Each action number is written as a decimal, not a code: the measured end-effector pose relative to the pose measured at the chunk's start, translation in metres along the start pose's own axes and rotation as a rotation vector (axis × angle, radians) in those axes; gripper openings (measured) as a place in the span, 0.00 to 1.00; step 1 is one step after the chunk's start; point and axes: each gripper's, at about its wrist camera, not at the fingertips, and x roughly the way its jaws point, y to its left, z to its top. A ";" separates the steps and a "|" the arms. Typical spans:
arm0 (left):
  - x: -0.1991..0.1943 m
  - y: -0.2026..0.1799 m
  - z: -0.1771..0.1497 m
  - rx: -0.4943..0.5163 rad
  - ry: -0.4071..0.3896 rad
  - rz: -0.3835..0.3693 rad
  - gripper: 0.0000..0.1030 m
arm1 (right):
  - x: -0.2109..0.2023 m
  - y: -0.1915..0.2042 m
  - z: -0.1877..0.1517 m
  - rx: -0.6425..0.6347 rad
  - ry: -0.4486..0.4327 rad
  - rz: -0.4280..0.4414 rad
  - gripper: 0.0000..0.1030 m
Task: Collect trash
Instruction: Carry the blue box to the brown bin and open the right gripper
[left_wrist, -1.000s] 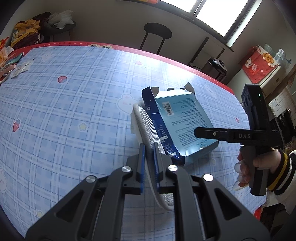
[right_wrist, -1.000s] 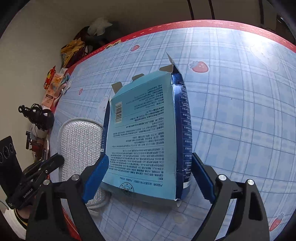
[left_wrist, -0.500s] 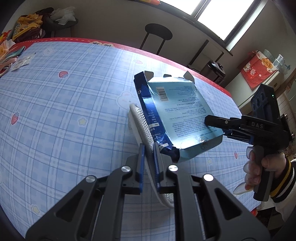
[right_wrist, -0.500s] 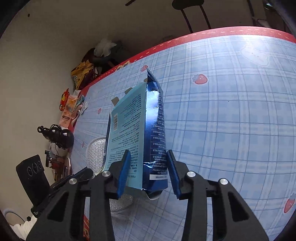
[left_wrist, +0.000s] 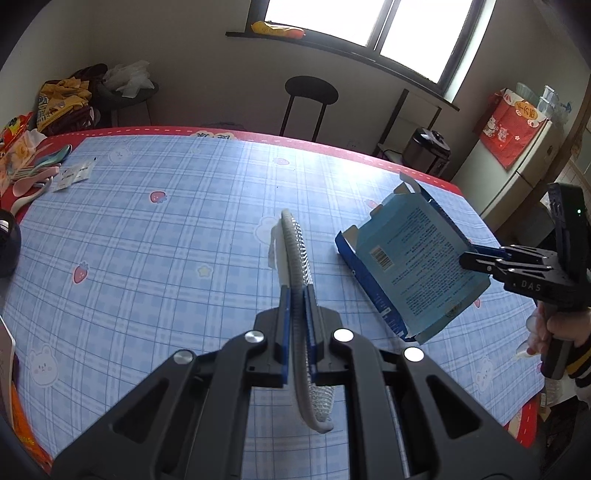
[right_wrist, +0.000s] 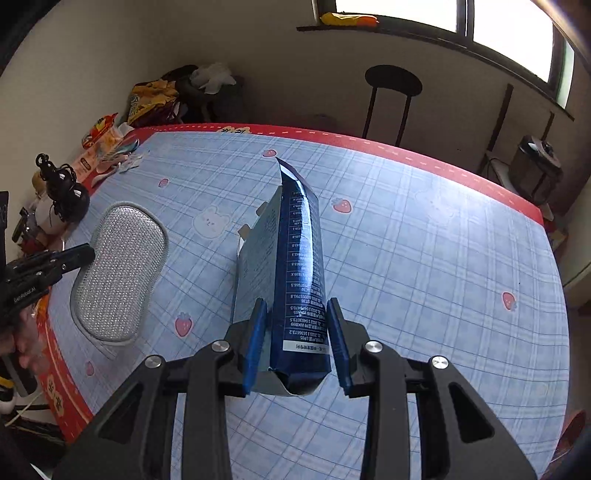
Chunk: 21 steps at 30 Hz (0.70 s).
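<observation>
My left gripper (left_wrist: 297, 291) is shut on the edge of a silver mesh pad (left_wrist: 295, 240), which it holds on edge above the blue checked tablecloth (left_wrist: 147, 240). In the right wrist view the pad (right_wrist: 118, 273) shows flat-on at the left, with the left gripper (right_wrist: 88, 254) at its rim. An opened blue cardboard box (right_wrist: 291, 240) sits between the pads of my right gripper (right_wrist: 296, 302). Those jaws are closing and pinch the box's dented narrow side. From the left wrist view the box (left_wrist: 413, 269) hangs tilted above the table, held by the right gripper (left_wrist: 469, 254) at its right end.
Pink spoons and small packets (left_wrist: 33, 173) lie at the table's far left, near a dark round object (left_wrist: 7, 243). A black stool (left_wrist: 311, 88) stands beyond the far edge. A rice cooker (left_wrist: 428, 147) and a red bag (left_wrist: 511, 125) are at the right.
My right gripper's jaws closed from wide apart onto the box, rolled it onto its narrow side and lifted it off the table. The left gripper rose with the pad.
</observation>
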 end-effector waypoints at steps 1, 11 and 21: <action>-0.004 0.000 0.000 -0.008 -0.004 -0.006 0.11 | -0.006 0.000 -0.004 0.002 -0.009 -0.008 0.33; -0.045 -0.034 -0.006 0.014 -0.051 -0.055 0.10 | -0.069 -0.003 -0.052 0.047 -0.134 -0.105 0.32; -0.063 -0.083 -0.019 0.063 -0.052 -0.139 0.10 | -0.126 -0.016 -0.100 0.090 -0.186 -0.167 0.32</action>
